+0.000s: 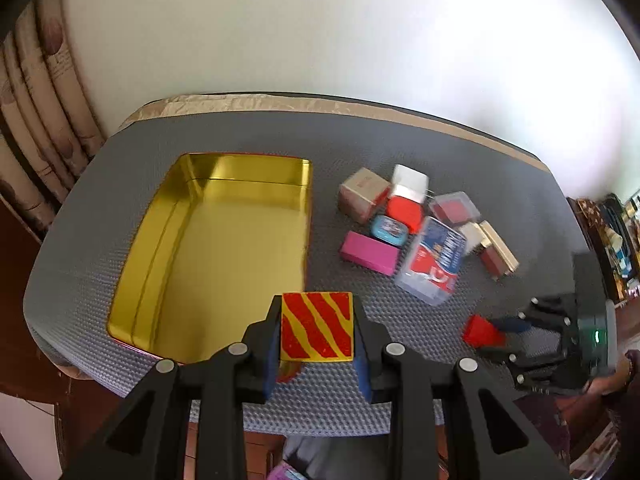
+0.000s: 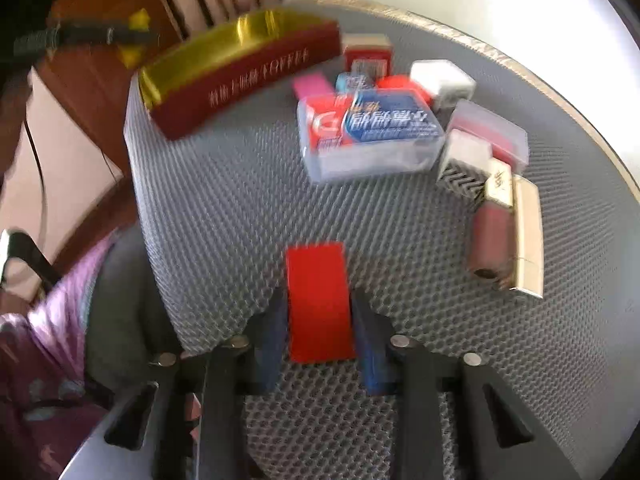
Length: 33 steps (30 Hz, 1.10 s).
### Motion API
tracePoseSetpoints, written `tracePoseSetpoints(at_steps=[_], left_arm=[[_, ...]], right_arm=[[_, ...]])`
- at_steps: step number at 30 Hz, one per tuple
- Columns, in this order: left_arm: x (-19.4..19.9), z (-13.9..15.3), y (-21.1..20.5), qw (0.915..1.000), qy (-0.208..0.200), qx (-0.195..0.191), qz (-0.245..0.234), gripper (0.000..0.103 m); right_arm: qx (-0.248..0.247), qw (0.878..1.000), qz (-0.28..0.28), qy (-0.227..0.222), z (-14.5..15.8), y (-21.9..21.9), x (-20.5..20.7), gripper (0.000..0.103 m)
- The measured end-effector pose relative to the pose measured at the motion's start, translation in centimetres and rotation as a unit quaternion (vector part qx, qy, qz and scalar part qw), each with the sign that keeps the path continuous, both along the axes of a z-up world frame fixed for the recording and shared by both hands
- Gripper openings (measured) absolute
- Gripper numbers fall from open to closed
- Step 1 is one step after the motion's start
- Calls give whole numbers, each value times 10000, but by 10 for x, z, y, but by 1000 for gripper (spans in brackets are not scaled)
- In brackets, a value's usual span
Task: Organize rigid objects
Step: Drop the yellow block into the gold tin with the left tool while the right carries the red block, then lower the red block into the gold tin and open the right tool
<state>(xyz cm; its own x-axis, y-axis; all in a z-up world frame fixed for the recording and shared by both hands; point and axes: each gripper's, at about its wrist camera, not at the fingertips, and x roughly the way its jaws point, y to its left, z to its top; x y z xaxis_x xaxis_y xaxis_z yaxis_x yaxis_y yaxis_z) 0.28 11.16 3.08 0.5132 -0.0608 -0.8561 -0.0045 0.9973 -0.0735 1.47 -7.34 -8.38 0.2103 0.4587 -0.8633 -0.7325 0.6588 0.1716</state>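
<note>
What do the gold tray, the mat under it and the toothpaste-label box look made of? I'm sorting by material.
Gold tray: likely metal tin; its glossy gold inside mirrors the light, and its outer wall is dark red with print.
Mat: probably foam or rubber; matte grey with an embossed honeycomb texture.
Toothpaste-label box: seemingly clear hard plastic; the printed label shows through its see-through walls.

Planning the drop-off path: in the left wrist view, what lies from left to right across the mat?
gold tin → striped block in the left gripper → pink box → clear plastic box → red block in the right gripper
</note>
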Motion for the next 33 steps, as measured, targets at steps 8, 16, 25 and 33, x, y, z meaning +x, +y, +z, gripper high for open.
tracePoseSetpoints(at_steps=[8, 16, 25, 33], left_arm=[[49, -4, 48, 9990, 59, 268, 353, 30], [129, -33, 70, 9967, 305, 672, 348, 30], [183, -68, 83, 9866, 413, 1500, 489, 32], [159, -39, 91, 9859, -36, 1411, 900, 33]], right_arm=[[439, 9981, -414, 137, 8, -18, 4, 28], [923, 9915, -853, 349, 11, -37, 8, 28], [1068, 9881, -1005, 466, 10, -39, 7, 28], [1347, 9851, -976, 439, 32, -32, 10, 28]])
